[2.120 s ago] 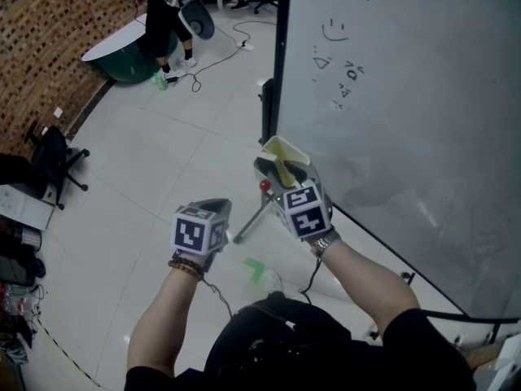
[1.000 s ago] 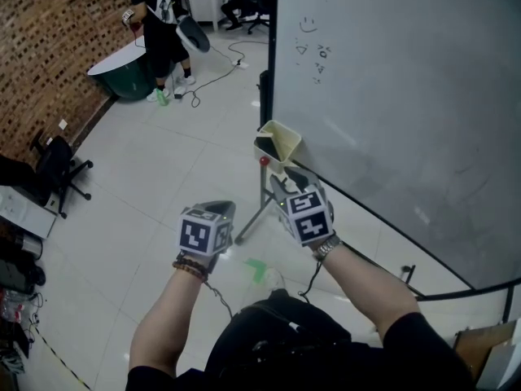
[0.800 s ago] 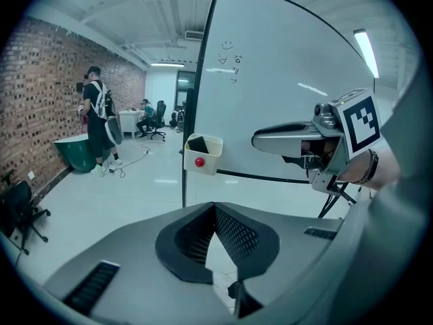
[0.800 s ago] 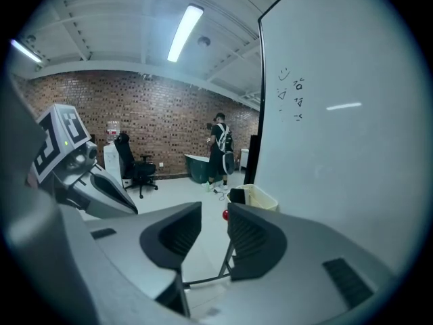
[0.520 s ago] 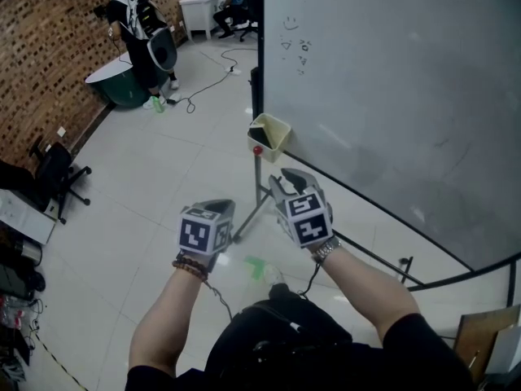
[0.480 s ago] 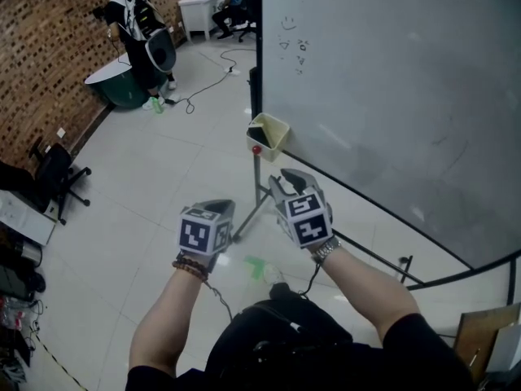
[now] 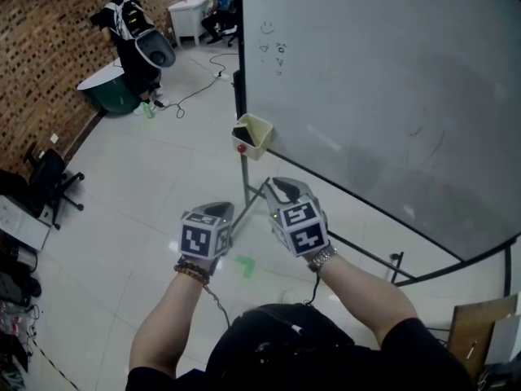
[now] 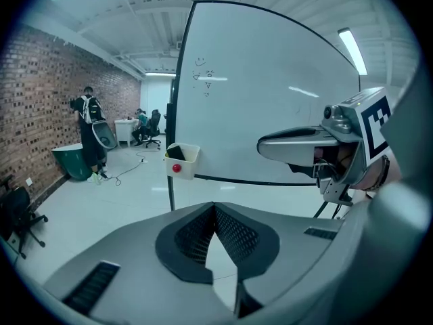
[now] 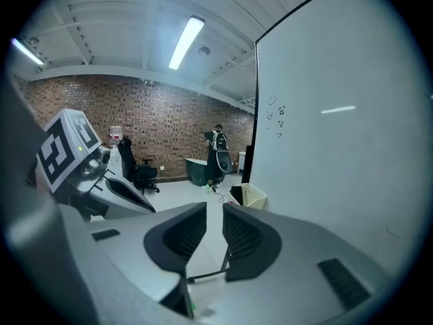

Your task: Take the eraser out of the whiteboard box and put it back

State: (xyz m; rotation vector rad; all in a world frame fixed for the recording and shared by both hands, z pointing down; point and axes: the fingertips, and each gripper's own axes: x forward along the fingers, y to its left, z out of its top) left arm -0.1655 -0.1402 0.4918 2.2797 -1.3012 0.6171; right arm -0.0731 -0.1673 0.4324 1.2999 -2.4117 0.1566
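Observation:
The pale yellow whiteboard box (image 7: 254,133) hangs at the board's lower left corner, and the dark eraser (image 7: 243,133) stands inside it. Both grippers hover well short of it. My left gripper (image 7: 218,211) is shut and holds nothing. My right gripper (image 7: 282,191) has just been closing; a narrow gap still shows between its pads and nothing is in it. The left gripper view shows the box (image 8: 186,161) and eraser (image 8: 176,154) far ahead, beyond the shut left gripper (image 8: 214,208). In the right gripper view the box (image 9: 256,196) lies past the right gripper (image 9: 214,212).
The big whiteboard (image 7: 391,96) fills the right side on a metal stand (image 7: 244,187). A person (image 7: 126,31) stands by a green tub (image 7: 106,96) near the brick wall. A black office chair (image 7: 45,173) is at the left, and cables run across the white floor.
Both grippers have drawn back from the box, which now sits farther off and up-left in the head view. The right gripper's jaws have narrowed. The eraser stays in the box.

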